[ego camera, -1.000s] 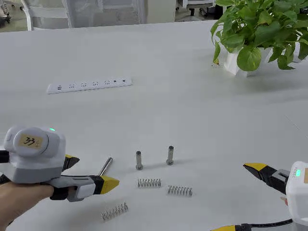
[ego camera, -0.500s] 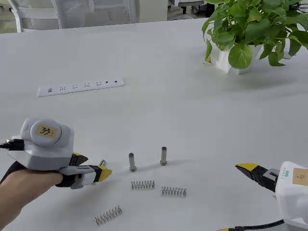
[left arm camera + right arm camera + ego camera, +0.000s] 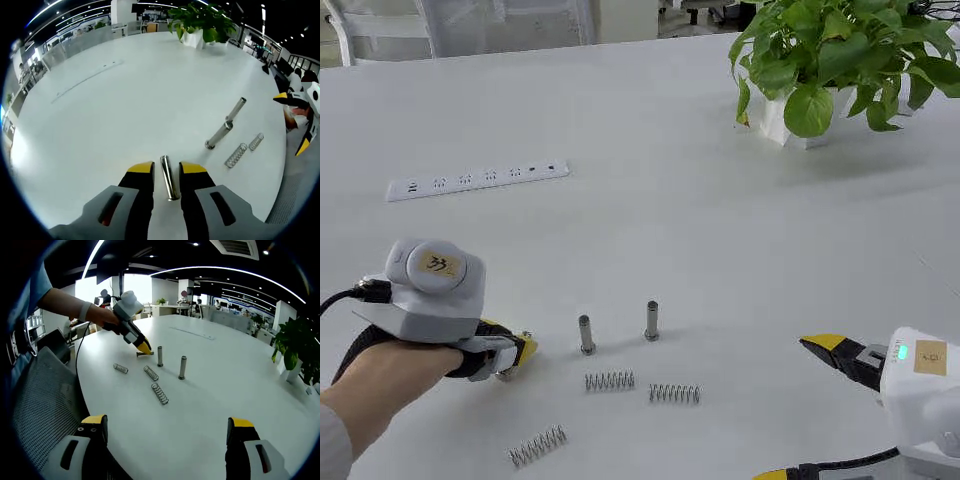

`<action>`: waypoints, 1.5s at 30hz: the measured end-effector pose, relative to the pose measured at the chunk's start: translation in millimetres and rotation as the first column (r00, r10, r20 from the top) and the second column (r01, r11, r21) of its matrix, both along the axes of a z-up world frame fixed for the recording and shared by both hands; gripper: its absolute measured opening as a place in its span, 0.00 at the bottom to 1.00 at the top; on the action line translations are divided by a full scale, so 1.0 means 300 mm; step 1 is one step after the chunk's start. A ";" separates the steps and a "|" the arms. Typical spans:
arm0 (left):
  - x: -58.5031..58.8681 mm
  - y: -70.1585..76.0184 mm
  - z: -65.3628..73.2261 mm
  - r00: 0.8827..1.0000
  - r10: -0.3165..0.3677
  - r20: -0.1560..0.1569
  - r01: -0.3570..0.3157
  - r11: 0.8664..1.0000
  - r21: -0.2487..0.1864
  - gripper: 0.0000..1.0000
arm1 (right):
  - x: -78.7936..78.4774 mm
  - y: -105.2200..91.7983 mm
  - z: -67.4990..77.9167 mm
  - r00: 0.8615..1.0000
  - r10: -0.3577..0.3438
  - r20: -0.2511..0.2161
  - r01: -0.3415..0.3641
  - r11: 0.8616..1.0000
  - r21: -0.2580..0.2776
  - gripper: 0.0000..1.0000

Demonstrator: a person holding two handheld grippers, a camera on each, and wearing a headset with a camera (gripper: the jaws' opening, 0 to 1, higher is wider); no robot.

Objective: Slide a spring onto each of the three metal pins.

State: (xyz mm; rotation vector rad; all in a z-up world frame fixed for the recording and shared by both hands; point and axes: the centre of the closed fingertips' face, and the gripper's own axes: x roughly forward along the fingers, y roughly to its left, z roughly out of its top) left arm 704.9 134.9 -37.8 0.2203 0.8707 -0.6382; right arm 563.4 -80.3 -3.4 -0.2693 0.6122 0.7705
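Two metal pins stand upright on the white table, one (image 3: 586, 334) left of the other (image 3: 651, 320). A third pin (image 3: 167, 177) lies flat, and my left gripper (image 3: 516, 352) is shut on it, with its yellow tips on either side of the shaft. Three springs lie flat in front of the pins: one (image 3: 610, 380) below the left pin, one (image 3: 674, 393) to its right, and one (image 3: 538, 446) nearer me. My right gripper (image 3: 798, 410) hangs wide open at the lower right, well clear of the springs. In its own view the right gripper (image 3: 167, 422) holds nothing.
A white power strip (image 3: 478, 180) lies at the back left of the table (image 3: 720, 230). A potted green plant (image 3: 830, 60) stands at the back right. A mesh chair (image 3: 45, 390) is beside the table's edge.
My left gripper has moved in over the lying pin and its jaws have closed from wide apart to snug around it. The right gripper has stayed open at the lower right.
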 end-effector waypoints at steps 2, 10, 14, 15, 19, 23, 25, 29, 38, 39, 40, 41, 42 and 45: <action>0.003 -0.002 -0.005 1.000 0.004 -0.001 -0.004 1.000 0.009 0.13 | 0.001 0.000 0.000 1.000 0.000 0.001 0.000 1.000 -0.001 0.99; 0.006 0.004 -0.035 1.000 -0.006 -0.002 0.006 0.998 0.066 0.10 | 0.001 -0.001 -0.001 1.000 -0.001 0.001 0.001 1.000 -0.003 0.99; 0.009 0.008 -0.032 1.000 -0.007 0.000 0.007 0.996 0.086 0.08 | -0.002 0.001 -0.004 1.000 0.004 0.000 -0.004 1.000 -0.004 0.99; 0.010 0.009 -0.032 1.000 -0.005 -0.001 0.005 0.996 0.091 0.07 | -0.002 0.001 -0.005 1.000 0.006 -0.001 -0.006 1.000 -0.005 0.98; 0.013 0.012 -0.033 1.000 0.004 -0.009 -0.003 0.994 0.105 0.05 | -0.003 0.002 -0.007 1.000 0.009 -0.001 -0.009 1.000 -0.009 0.98; 0.018 0.016 -0.035 1.000 0.023 -0.006 -0.023 0.995 0.102 0.05 | -0.002 0.002 -0.007 1.000 0.009 0.000 -0.009 1.000 -0.011 0.98; 0.017 0.017 -0.036 1.000 0.029 -0.002 -0.029 0.995 0.100 0.04 | -0.003 0.002 -0.008 1.000 0.009 0.000 -0.009 1.000 -0.012 0.98; 0.017 0.018 -0.035 0.999 0.036 0.004 -0.036 0.995 0.090 0.04 | -0.003 0.002 -0.008 1.000 0.010 0.000 -0.010 1.000 -0.012 0.97; 0.007 0.008 -0.019 0.999 0.038 0.000 -0.038 0.998 0.052 0.04 | -0.005 0.001 -0.009 1.000 0.013 -0.001 -0.013 1.000 -0.014 0.97; 0.006 0.006 -0.013 0.999 0.038 0.003 -0.039 0.998 0.048 0.04 | -0.005 0.001 -0.009 1.000 0.013 0.001 -0.013 1.000 -0.014 0.97; 0.006 0.004 -0.007 0.999 0.038 0.005 -0.038 0.998 0.044 0.04 | -0.005 0.001 -0.009 1.000 0.014 0.001 -0.014 1.000 -0.014 0.97; 0.007 0.003 -0.003 0.999 0.036 0.010 -0.037 0.999 0.038 0.04 | -0.005 0.002 -0.009 1.000 0.014 -0.001 -0.014 1.000 -0.014 0.97; 0.008 0.001 0.000 0.999 0.034 0.013 -0.034 0.999 0.035 0.04 | -0.006 0.002 -0.010 1.000 0.015 -0.001 -0.015 1.000 -0.015 0.97; 0.011 -0.001 0.015 0.999 0.032 0.024 -0.032 0.999 0.023 0.04 | -0.007 0.004 -0.012 1.000 0.018 -0.003 -0.018 1.000 -0.018 0.97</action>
